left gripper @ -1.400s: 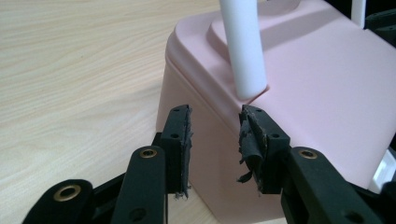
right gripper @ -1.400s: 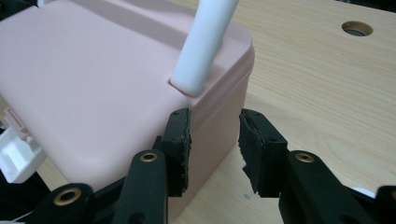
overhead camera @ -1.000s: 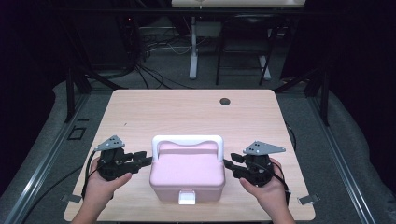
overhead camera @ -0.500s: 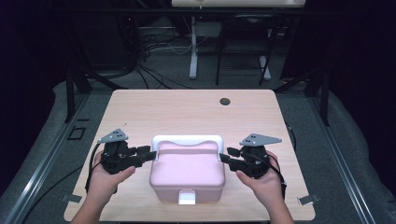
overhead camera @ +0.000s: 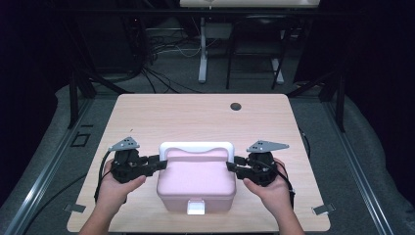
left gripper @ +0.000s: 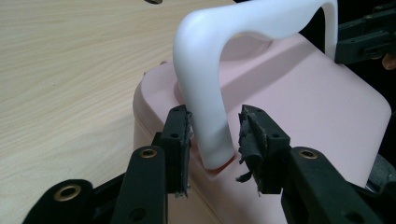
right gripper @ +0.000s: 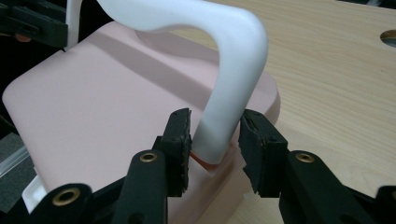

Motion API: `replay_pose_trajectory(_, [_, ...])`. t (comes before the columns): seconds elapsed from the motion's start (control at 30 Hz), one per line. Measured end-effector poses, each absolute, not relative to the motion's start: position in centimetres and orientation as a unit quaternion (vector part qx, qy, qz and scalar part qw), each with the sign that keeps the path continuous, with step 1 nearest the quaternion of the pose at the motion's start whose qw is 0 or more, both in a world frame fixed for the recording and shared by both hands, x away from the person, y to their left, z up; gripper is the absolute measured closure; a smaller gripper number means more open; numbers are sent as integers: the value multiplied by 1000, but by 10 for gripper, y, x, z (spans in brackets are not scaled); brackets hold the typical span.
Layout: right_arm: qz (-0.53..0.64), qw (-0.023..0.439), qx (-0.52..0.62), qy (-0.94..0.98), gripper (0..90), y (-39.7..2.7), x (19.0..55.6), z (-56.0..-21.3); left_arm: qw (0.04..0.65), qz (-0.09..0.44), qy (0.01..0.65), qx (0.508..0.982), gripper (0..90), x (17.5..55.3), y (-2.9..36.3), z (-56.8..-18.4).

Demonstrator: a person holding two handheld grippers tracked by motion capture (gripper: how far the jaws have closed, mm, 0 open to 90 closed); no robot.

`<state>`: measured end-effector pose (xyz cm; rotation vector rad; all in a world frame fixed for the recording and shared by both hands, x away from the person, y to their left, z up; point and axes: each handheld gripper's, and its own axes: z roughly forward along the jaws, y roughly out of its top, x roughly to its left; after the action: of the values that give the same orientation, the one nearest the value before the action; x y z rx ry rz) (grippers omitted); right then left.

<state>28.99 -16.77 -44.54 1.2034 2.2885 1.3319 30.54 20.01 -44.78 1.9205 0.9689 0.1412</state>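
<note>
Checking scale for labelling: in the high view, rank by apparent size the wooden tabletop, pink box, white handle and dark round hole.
1. Light wooden tabletop
2. Pink plastic box
3. White arched handle
4. Dark round hole

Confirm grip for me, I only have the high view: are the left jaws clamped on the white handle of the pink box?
Observer: Not yet. In the left gripper view, the left gripper straddles one post of the handle. Its jaws have just been closing, but a gap shows beside one pad.
Operator: Right side?
Observer: Same. The right gripper has the other post between its jaws, which have just been closing, with a gap on one side.
Operator: Handle up or folded?
Observer: Upright, arching above the lid of the pink box.
</note>
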Motion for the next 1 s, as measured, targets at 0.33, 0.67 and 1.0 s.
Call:
replay_pose_trajectory(0.33, [454,130,406,782,704,-167,284,-444,474,72,391,786,700,302,199,-449])
replay_pose_trajectory(0.67, [457,136,402,782,731,-167,280,-443,483,73,393,779,729,301,200,-449])
replay_pose_trajectory(1.0, [468,140,403,774,736,-168,279,-440,488,81,387,778,735,300,201,-445])
